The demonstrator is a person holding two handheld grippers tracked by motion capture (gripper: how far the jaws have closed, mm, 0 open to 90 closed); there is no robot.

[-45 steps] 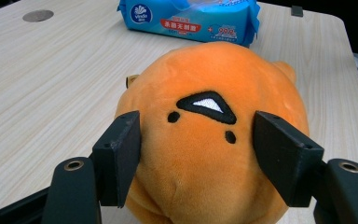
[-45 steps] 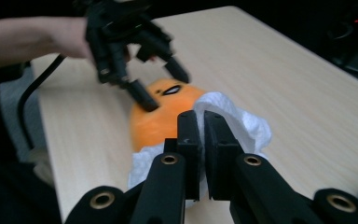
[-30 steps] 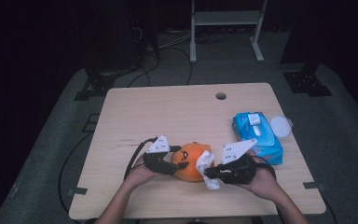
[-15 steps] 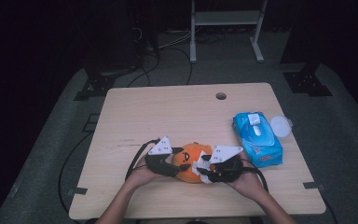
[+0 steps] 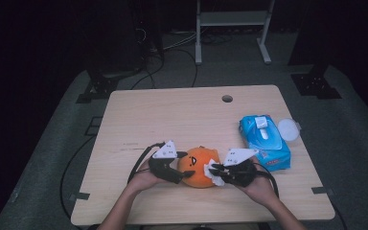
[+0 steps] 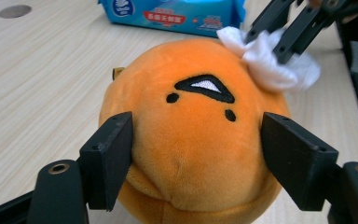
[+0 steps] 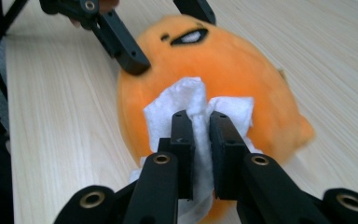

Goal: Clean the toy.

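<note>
High view: fixed camera above the person's side, facing forward and down over the whole light wooden table (image 5: 172,120); forearms enter at 6 o'clock. Left gripper view: close, low over the tabletop, looking along its black jaws at the round orange plush toy (image 6: 191,135), with the blue wet-wipe packet (image 6: 177,11) at 12 o'clock. Right gripper view: equally close, facing the same plush toy (image 7: 242,70) from the opposite side. All three views share this toy (image 5: 199,167).

Orange toy (image 6: 191,135) — short-pile plush cloth, matt. White wipe (image 7: 196,112) — soft, crinkled paper or cloth. Wipe pack (image 5: 264,143) — glossy blue plastic film. Bench (image 5: 182,120) — pale wood-grain, smooth.
</note>
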